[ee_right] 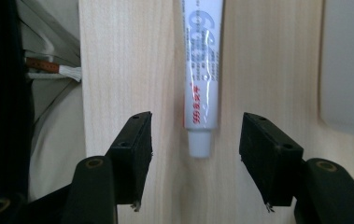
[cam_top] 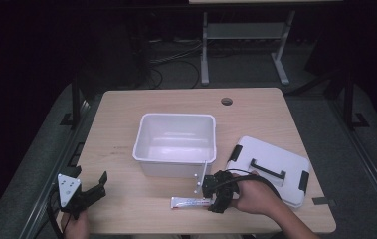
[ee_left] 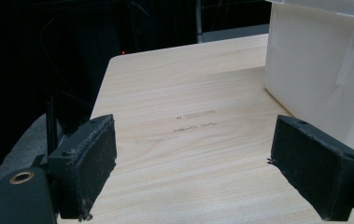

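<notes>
glossy white tube (ee_right: 202,70) lies flat on pale woodgrain between gaping right tongs (ee_right: 195,154); left tongs (ee_left: 195,163) gape too.

White bin (cam_top: 175,144) sits mid-table (cam_top: 126,107). Just right of bin: white lid (cam_top: 270,169), black handle up. In front of bin: white tube (cam_top: 190,202), right gripper (cam_top: 215,196) at its end. Left gripper (cam_top: 89,191) front-left of bin, well apart.
</notes>
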`<state>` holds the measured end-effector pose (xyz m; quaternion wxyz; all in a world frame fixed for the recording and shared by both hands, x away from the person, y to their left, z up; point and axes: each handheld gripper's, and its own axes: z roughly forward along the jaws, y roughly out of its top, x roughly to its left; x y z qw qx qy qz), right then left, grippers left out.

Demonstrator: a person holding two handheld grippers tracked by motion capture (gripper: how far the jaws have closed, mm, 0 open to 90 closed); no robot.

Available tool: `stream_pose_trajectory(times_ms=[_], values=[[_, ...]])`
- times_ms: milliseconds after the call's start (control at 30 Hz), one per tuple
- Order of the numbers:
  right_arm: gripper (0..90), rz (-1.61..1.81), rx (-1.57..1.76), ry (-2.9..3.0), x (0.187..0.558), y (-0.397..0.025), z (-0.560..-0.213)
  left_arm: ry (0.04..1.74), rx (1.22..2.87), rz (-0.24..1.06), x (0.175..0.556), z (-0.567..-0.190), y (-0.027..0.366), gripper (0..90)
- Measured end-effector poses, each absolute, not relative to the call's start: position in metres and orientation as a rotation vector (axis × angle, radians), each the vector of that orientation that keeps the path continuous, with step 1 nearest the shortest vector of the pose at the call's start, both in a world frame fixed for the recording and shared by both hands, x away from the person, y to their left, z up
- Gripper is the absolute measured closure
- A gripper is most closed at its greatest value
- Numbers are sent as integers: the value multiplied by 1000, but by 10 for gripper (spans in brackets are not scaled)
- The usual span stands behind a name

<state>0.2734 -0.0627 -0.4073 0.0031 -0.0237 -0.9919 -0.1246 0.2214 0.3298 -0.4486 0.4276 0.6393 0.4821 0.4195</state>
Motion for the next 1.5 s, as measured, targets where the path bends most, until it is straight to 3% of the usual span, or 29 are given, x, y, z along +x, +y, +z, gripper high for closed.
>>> stream_pose_trajectory(times_ms=[700,1000,1500], values=[[499,-346,-23,-3096,276,-34,-426,1207,1592,1044,221,-449,331,136],[607,-318,-8,-3109,278,-27,-431,1211,1586,1041,221,-449,332,135],[688,-307,0,-3125,279,-23,-436,1214,1578,1035,221,-449,333,135]])
